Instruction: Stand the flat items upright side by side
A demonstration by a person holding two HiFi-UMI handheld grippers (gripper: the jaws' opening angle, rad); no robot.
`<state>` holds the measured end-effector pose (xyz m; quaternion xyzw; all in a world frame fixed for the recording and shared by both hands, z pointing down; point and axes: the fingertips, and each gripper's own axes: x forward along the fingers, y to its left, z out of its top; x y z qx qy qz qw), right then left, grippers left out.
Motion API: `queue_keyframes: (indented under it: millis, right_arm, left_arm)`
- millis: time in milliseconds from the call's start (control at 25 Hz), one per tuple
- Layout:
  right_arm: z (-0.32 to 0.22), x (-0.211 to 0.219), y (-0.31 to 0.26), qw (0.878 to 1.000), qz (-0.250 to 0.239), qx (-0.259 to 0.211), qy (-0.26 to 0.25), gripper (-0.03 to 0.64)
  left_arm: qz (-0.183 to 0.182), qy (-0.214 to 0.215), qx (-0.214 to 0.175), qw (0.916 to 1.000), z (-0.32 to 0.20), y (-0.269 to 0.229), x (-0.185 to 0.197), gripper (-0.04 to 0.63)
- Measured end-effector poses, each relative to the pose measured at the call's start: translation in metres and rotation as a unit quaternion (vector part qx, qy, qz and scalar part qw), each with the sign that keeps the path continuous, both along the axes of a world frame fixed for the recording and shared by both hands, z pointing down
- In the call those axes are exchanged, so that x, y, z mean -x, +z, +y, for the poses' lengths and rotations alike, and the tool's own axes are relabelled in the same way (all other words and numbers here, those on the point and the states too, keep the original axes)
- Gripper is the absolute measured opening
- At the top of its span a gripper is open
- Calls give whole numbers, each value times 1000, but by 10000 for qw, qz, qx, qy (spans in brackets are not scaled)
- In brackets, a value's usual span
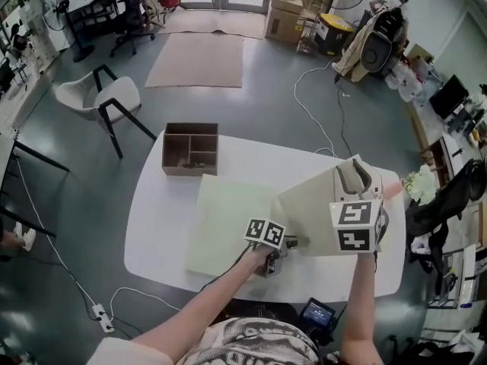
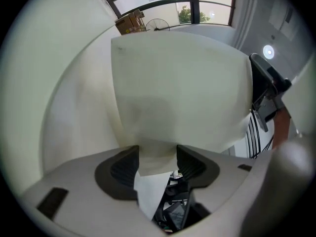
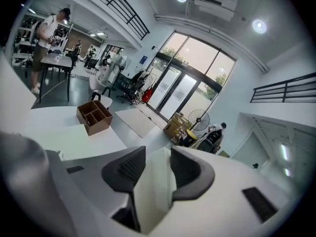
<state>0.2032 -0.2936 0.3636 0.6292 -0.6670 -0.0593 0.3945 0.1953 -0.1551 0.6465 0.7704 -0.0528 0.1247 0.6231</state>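
Note:
A large cream board (image 1: pixel 319 211) is tilted up off the white table (image 1: pixel 152 226) at the right, held by both grippers. My left gripper (image 1: pixel 293 242) is shut on its near lower edge; in the left gripper view the cream board (image 2: pixel 182 83) fills the picture and a strip of it sits between the pads (image 2: pixel 190 164). My right gripper (image 1: pixel 352 175) is shut on the board's upper right edge, whose thin edge (image 3: pixel 153 191) fills the gap between the jaws. A pale green sheet (image 1: pixel 224 226) lies flat on the table to the left.
A brown wooden box with compartments (image 1: pixel 190 149) stands at the table's far left edge, beyond the green sheet (image 3: pixel 74 142). White flowers (image 1: pixel 420 182) lie off the table's right end. A white chair (image 1: pixel 103 97) and cables are on the floor.

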Motion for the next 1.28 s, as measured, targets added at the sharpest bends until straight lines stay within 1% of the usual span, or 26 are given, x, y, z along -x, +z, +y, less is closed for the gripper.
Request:
queue_keyframes:
  millis: [80, 240, 400, 480, 600, 720, 840, 920, 1000, 1120, 1280]
  right_arm:
    - [-4, 4, 4, 9999, 82, 60, 11, 161]
    - [-15, 9, 21, 9985, 445, 329, -55, 161]
    - [-22, 13, 36, 9949, 869, 503, -88, 163]
    - [-22, 13, 37, 9944, 934, 498, -65, 164]
    - [-19, 21, 35, 9959, 724, 515, -143, 164]
    - [-14, 35, 33, 9967, 549, 519, -293, 167]
    - [-8, 49, 32, 9966, 480, 526, -426, 189]
    - [-5, 56, 32, 9966, 439, 500, -490, 190]
    - [-1, 63, 32, 9967, 377, 469, -545, 193]
    - [4, 72, 29, 9968, 268, 404, -641, 195]
    - [9, 90, 26, 9960, 79, 370, -810, 198]
  left_arm:
    - [11, 59, -84, 9999, -4, 2, -1, 235]
    - [17, 183, 63, 9998, -3, 6, -7, 235]
    - [71, 2, 114, 9999, -7, 5, -8, 230]
    - [203, -105, 80, 9997, -9, 1, -6, 219]
    - [529, -435, 182, 9975, -15, -10, 0, 218]
    - [818, -779, 288, 9932, -24, -20, 7, 215]
    - [980, -947, 261, 9903, -30, -28, 15, 210]
    - [975, -1014, 198, 9899, -31, -31, 19, 210]
    - [891, -1079, 75, 9901, -32, -31, 24, 210]
    - [795, -1115, -178, 9904, -32, -36, 30, 210]
    - [815, -1091, -512, 9894, -31, -51, 36, 206]
